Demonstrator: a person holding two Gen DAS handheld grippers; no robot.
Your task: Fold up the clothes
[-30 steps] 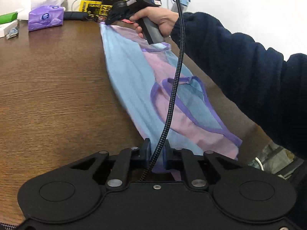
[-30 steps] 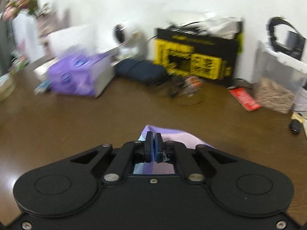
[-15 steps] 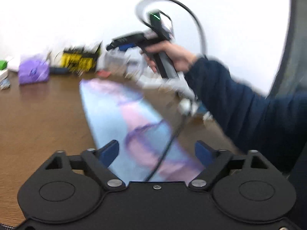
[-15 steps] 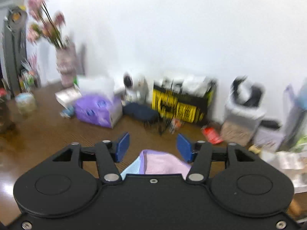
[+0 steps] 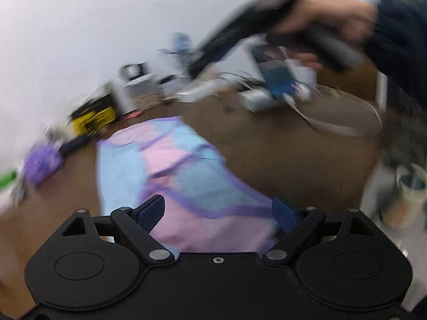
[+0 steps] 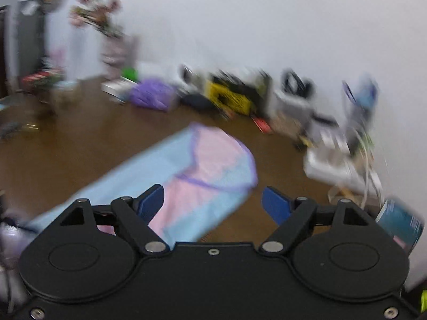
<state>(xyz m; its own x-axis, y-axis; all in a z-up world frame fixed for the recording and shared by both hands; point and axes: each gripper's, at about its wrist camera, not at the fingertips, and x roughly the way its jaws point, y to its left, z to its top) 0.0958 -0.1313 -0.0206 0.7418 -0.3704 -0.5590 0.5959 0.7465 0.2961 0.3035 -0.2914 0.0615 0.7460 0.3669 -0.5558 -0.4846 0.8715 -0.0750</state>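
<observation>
**Desk:** Garment (image 5: 170,176) in pale blue and pink with purple trim is lying flat on the brown wooden table (image 5: 280,144), folded into a long strip. What are the grippers doing?

**Photographer:** Left gripper (image 5: 218,212) is hanging over the near end of the cloth, blue pads spread wide, gripping nothing. Right gripper (image 6: 213,202) is standing apart from the cloth too; its jaws are opening, with the fabric's rounded end showing in the gap below them but not pinched.

**Desk:** Is the person showing?

**Photographer:** From the left wrist camera, a hand (image 5: 328,18) in a dark sleeve (image 5: 400,34) is gripping the other tool's handle, high at the upper right.

**Desk:** Any labels that can be read?

**Photographer:** Motion blur is smearing everything. A yellow-and-black box (image 6: 229,98) is sitting against the white wall, its printing unreadable. A purple tissue pack (image 6: 152,97) is lying just beside it, logo illegible. A teal booklet (image 6: 400,221) at the right edge is carrying lettering that I cannot make out. Pink flowers (image 6: 93,13) are standing at the far left.
</observation>
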